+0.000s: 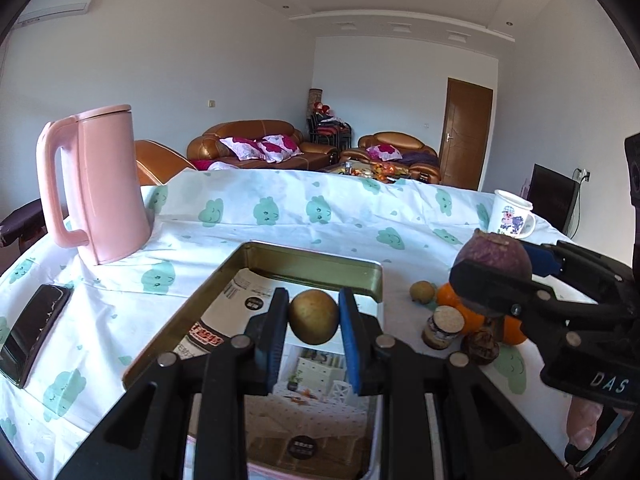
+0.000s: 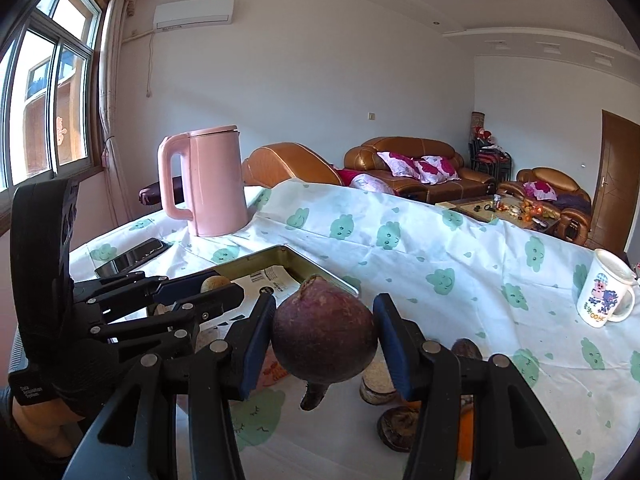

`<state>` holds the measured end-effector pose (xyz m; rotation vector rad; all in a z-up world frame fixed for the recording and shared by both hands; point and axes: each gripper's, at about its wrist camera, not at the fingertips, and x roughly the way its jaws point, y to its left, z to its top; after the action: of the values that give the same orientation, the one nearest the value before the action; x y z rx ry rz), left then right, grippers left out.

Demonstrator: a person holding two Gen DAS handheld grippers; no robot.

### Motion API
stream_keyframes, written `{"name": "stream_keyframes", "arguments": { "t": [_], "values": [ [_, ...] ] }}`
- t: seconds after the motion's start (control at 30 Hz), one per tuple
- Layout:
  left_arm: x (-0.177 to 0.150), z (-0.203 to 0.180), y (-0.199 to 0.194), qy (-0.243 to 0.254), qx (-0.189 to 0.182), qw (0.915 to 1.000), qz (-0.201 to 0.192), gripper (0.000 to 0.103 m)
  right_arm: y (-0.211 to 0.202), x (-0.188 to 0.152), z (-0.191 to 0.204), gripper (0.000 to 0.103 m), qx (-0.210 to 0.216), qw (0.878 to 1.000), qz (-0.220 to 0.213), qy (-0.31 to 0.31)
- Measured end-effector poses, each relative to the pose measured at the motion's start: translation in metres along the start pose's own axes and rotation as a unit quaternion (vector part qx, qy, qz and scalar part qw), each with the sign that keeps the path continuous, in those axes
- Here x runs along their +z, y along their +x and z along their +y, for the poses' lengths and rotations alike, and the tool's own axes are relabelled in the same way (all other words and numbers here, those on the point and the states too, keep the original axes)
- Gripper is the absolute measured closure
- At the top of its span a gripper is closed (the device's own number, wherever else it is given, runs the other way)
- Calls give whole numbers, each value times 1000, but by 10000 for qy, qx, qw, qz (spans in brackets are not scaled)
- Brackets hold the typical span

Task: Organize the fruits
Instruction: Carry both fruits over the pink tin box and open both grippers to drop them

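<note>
My left gripper [image 1: 314, 322] is shut on a small brown-yellow round fruit [image 1: 313, 322] and holds it above the shallow gold metal tin [image 1: 340, 270]. My right gripper [image 2: 325, 334] is shut on a large purple round fruit with a stem [image 2: 325, 338], lifted above the table to the right of the tin [image 2: 320, 270]. It shows in the left wrist view too [image 1: 494, 266]. On the cloth at the right lie another small brown fruit [image 1: 422, 292], oranges [image 1: 470, 314] and a dark mangosteen-like fruit [image 1: 480, 346].
A pink kettle [image 1: 106, 188] stands at the back left and a black phone [image 1: 34, 334] lies at the left edge. A small jar with a cork lid [image 1: 442, 328] sits among the fruits. A white printed mug [image 2: 604, 294] stands at the right. Printed paper lines the tin.
</note>
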<state>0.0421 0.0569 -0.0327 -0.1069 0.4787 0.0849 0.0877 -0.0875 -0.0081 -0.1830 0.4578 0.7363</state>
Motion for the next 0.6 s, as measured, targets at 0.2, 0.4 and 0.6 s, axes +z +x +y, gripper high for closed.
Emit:
{"name": "stream_keyframes", "arguments": {
  "t": [0.2,0.4,0.6],
  "values": [
    [7,32,19,-94,189,9995,239,76,43,11,16,50,218,9993,301,46],
    [7,48,28,-141,245,9990,360,76,78,5,30,50,360,9974,612,117],
    [7,56,32,-136,339,9983,444,77,98,-4,39,50,400,9953,873,115]
  ]
}}
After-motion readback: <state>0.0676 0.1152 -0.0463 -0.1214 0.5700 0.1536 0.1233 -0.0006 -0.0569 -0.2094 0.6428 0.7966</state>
